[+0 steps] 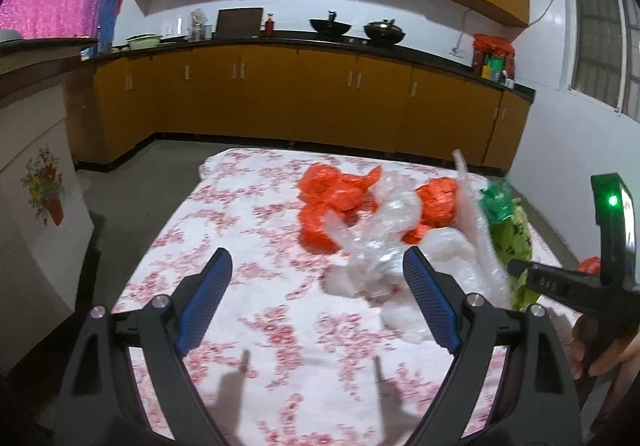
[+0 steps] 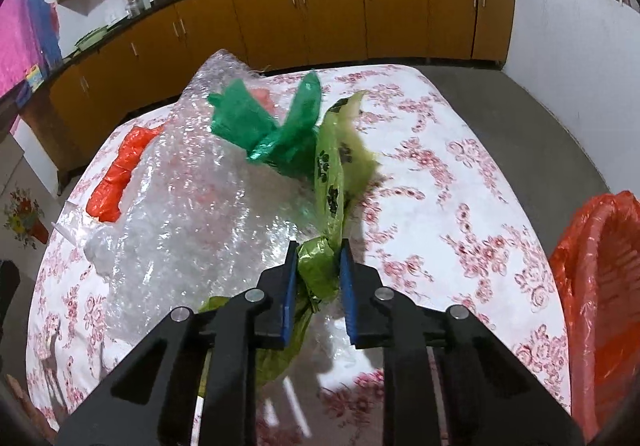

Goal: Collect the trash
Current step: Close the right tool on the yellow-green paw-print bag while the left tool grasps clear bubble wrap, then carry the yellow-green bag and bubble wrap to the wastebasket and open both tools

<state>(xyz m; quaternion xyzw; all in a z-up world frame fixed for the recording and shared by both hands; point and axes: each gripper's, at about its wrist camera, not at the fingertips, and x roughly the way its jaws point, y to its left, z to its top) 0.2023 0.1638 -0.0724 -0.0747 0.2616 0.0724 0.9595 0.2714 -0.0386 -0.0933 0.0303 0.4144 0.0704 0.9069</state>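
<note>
A pile of plastic trash lies on a table with a floral cloth [image 1: 248, 286]. It holds orange bags [image 1: 332, 198], clear bubble wrap [image 1: 380, 242] and white plastic [image 1: 444, 246]. My left gripper [image 1: 318, 278] is open and empty, just short of the clear plastic. My right gripper [image 2: 319, 270] is shut on a light green plastic bag [image 2: 332, 182], lifted with a dark green bag [image 2: 272, 126] and bubble wrap [image 2: 192, 198] hanging by it. The right gripper also shows at the right edge of the left wrist view [image 1: 560, 282].
An orange-lined bin [image 2: 600, 286] stands at the table's right edge. Yellow kitchen cabinets [image 1: 280, 98] with a black counter run along the far wall. A white cabinet [image 1: 36, 206] stands to the left. Grey floor surrounds the table.
</note>
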